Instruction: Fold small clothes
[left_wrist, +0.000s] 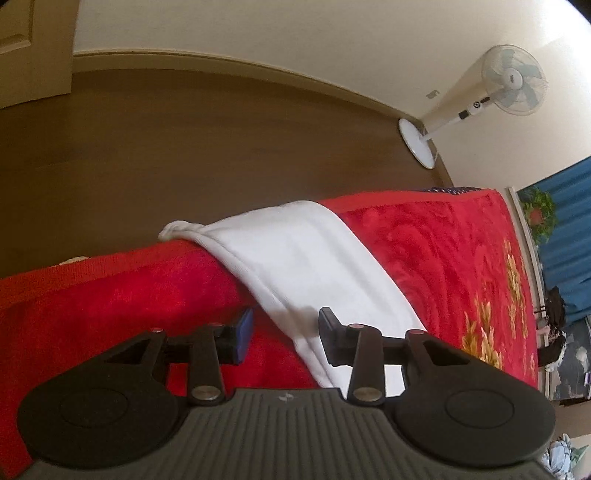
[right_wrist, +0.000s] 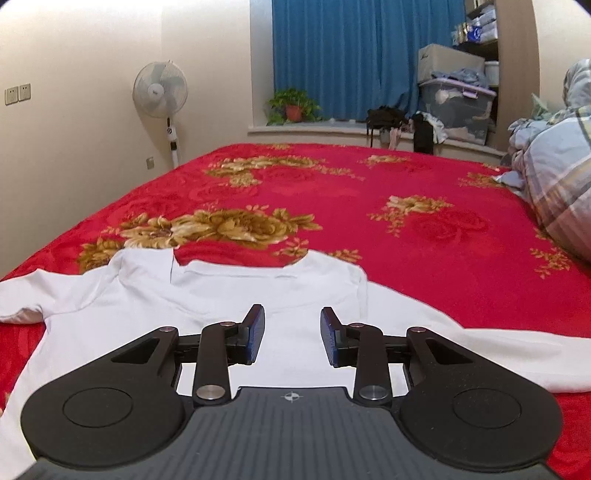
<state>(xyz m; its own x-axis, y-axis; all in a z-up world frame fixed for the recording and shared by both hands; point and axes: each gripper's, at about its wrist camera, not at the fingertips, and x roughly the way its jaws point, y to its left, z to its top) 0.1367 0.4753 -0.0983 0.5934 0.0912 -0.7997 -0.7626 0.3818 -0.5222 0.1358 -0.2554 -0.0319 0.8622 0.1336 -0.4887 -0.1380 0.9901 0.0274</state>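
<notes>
The white shirt (right_wrist: 288, 302) lies spread on the red bed cover (right_wrist: 406, 229), one sleeve (left_wrist: 295, 258) near the bed's edge. Both my left gripper (left_wrist: 286, 332) and right gripper (right_wrist: 291, 336) have fingers apart, empty. Fabric looks light and limp; I would pinch hems or seams.

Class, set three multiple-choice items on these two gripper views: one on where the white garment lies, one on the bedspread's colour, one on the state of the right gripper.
1. Where does the white garment lie?
A. on the floor
B. on the bed
C. on the windowsill

2. What colour is the bedspread?
A. red with gold flowers
B. plain blue
C. green checks

3. How is the right gripper?
A. shut on cloth
B. open, holding nothing
C. out of view

Key: 1 B, it is spread on the bedspread. 2 A, gold blooms show on red. 3 B, its fingers stand apart over the garment.
</notes>
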